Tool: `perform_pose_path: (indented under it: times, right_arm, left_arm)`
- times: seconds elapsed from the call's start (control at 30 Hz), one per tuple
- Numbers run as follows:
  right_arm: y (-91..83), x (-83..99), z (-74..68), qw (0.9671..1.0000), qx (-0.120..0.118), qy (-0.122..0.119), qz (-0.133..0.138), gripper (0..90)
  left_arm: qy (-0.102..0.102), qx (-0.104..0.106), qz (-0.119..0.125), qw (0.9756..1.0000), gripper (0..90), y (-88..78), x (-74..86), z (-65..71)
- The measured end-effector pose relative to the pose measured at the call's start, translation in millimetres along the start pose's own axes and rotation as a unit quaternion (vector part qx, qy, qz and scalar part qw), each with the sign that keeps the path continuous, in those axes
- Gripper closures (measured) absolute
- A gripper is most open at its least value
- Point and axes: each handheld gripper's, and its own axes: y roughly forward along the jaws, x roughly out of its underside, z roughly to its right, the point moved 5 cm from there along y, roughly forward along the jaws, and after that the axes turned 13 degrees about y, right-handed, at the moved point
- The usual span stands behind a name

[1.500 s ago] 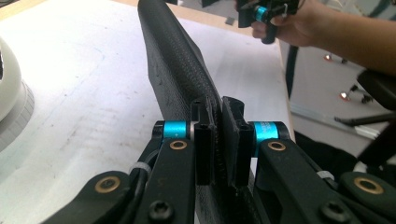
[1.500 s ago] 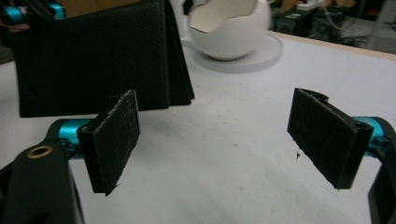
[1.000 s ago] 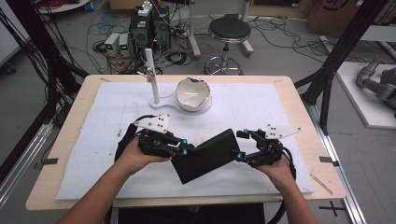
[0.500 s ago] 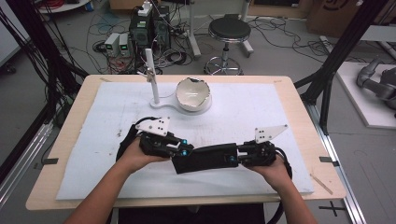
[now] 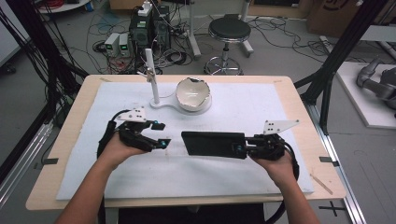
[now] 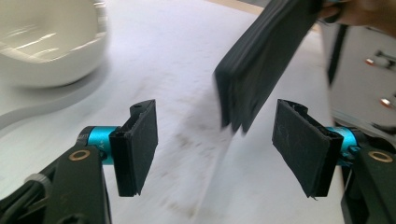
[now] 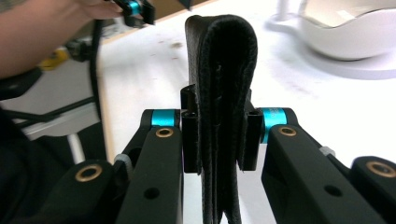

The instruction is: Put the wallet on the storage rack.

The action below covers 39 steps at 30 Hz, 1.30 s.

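Observation:
A flat black folded case [image 5: 212, 143] lies level over the white mat, held at its right end. My right gripper [image 5: 243, 149] is shut on it; in the right gripper view the case [image 7: 222, 70] stands edge-on, pinched between the two pads of the gripper [image 7: 219, 140]. My left gripper [image 5: 164, 142] is open, a short gap left of the case's free end. In the left gripper view its pads [image 6: 140, 144] stand wide apart around nothing, and the case [image 6: 261, 60] hangs just ahead, tilted, above the mat.
A white bowl [image 5: 193, 93] with a wavy rim sits on a white base at the back, an upright white post [image 5: 151, 74] beside it. The white mat [image 5: 280, 107] covers most of the wooden table [image 5: 74, 126]. The left gripper [image 7: 135, 9] shows far off.
Both grippers held the case before. The left gripper has let go, opened and drawn back left. The right gripper has carried the case to the right and levelled it.

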Motion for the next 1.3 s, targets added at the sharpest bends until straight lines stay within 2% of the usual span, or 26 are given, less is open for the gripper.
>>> perform_pose_path:
  times: [0.03, 0.07, 0.1, 0.13, 0.2, 0.23, 0.33, 0.43, 0.47, 0.57, 0.63, 0.67, 0.7, 0.77, 0.83, 0.87, 0.93, 1.13, 1.17, 1.2, 1.23, 1.3]
  right_arm:
    - [-4.2, -2.9, 0.8, 0.9999, 0.014, 0.0, 0.003, 76.7]
    - [-4.2, -2.9, 0.8, 0.9999, 0.014, 0.0, 0.003, 76.7]
    - [-11.0, -8.1, 1.3, 0.9994, 0.032, -0.001, 0.008, 76.7]
    - [-14.4, -11.0, 1.5, 0.9992, 0.039, -0.001, 0.012, 76.6]
    - [-21.2, -18.1, 1.8, 0.9985, 0.049, 0.005, 0.026, 76.5]
    - [-24.1, -22.0, 1.5, 0.9981, 0.052, 0.008, 0.031, 76.5]
    - [-30.2, -37.7, 0.3, 0.9966, 0.07, -0.002, 0.043, 76.5]
    - [-34.1, -57.9, -3.6, 0.9948, 0.09, -0.022, 0.04, 76.5]
    - [-34.1, -57.9, -3.6, 0.9948, 0.09, -0.022, 0.04, 76.5]
    - [-36.6, -89.1, -8.6, 0.9913, 0.119, -0.045, 0.034, 76.5]
    - [-34.7, -103.8, -9.2, 0.9899, 0.129, -0.052, 0.028, 76.5]
    - [-34.7, -103.8, -9.2, 0.9899, 0.129, -0.052, 0.028, 76.5]
    - [-30.8, -118.8, -7.9, 0.9884, 0.141, -0.055, 0.015, 76.5]
    - [-28.9, -124.0, -7.0, 0.9877, 0.144, -0.058, 0.014, 76.5]
    - [-20.8, -141.5, -4.2, 0.9861, 0.155, -0.06, -0.005, 76.5]
    - [-20.8, -141.5, -4.2, 0.9861, 0.155, -0.06, -0.005, 76.5]
    - [-11.0, -155.8, -0.4, 0.9849, 0.16, -0.061, -0.022, 76.5]
    - [9.2, -174.4, 11.2, 0.9813, 0.175, -0.062, -0.051, 76.5]
    - [17.2, -180.5, 16.2, 0.9787, 0.185, -0.06, -0.067, 76.5]
    - [17.2, -180.5, 16.2, 0.9787, 0.185, -0.06, -0.067, 76.5]
    - [24.0, -186.1, 20.4, 0.9766, 0.192, -0.059, -0.076, 76.5]
    - [26.8, -188.5, 21.9, 0.9761, 0.193, -0.058, -0.08, 76.5]
  left_arm:
    - [-0.006, -0.009, -0.001, 0.9999, 29.7, -5.6, 2.9, -3.8]
    - [-0.006, -0.009, -0.001, 0.9999, 28.8, -5.6, 2.9, -3.8]
    - [-0.015, -0.029, 0.0, 0.9995, 28.3, -16.5, 8.6, -11.1]
    - [-0.019, -0.038, -0.001, 0.9991, 28.2, -21.8, 11.9, -14.6]
    - [-0.051, -0.049, 0.0, 0.9975, 26.7, -29.2, 18.4, -21.2]
    - [-0.059, -0.053, -0.001, 0.9968, 25.3, -32.0, 21.3, -23.4]
    - [-0.057, -0.066, -0.009, 0.9962, 25.2, -36.1, 29.6, -28.1]
    - [-0.048, -0.076, -0.025, 0.9956, 24.7, -36.2, 36.2, -30.7]
    - [-0.048, -0.076, -0.025, 0.9956, 24.6, -36.2, 36.2, -30.7]
    - [-0.048, -0.08, -0.027, 0.9953, 24.0, -35.9, 38.8, -32.1]
    - [-0.047, -0.079, -0.022, 0.9955, 23.8, -36.1, 37.7, -31.7]
    - [-0.047, -0.079, -0.022, 0.9955, 23.8, -36.1, 37.7, -31.7]
    - [-0.046, -0.08, -0.018, 0.9955, 23.8, -36.2, 36.8, -31.4]
    - [-0.045, -0.082, -0.017, 0.9955, 23.8, -36.4, 36.6, -31.6]
    - [-0.047, -0.083, -0.011, 0.9954, 23.8, -38.1, 36.0, -32.1]
    - [-0.047, -0.083, -0.011, 0.9954, 23.8, -38.1, 36.0, -32.1]
    - [-0.043, -0.075, 0.009, 0.9962, 23.8, -40.3, 33.1, -30.8]
    - [-0.038, -0.084, 0.015, 0.9956, 23.6, -43.3, 31.4, -30.7]
    - [-0.04, -0.088, 0.015, 0.9952, 23.5, -44.7, 32.4, -31.6]
    - [-0.04, -0.088, 0.015, 0.9952, 23.5, -44.7, 32.4, -31.6]
    - [-0.041, -0.093, 0.013, 0.9947, 23.5, -46.3, 33.7, -33.1]
    - [-0.044, -0.094, 0.014, 0.9945, 23.5, -46.9, 34.3, -33.4]
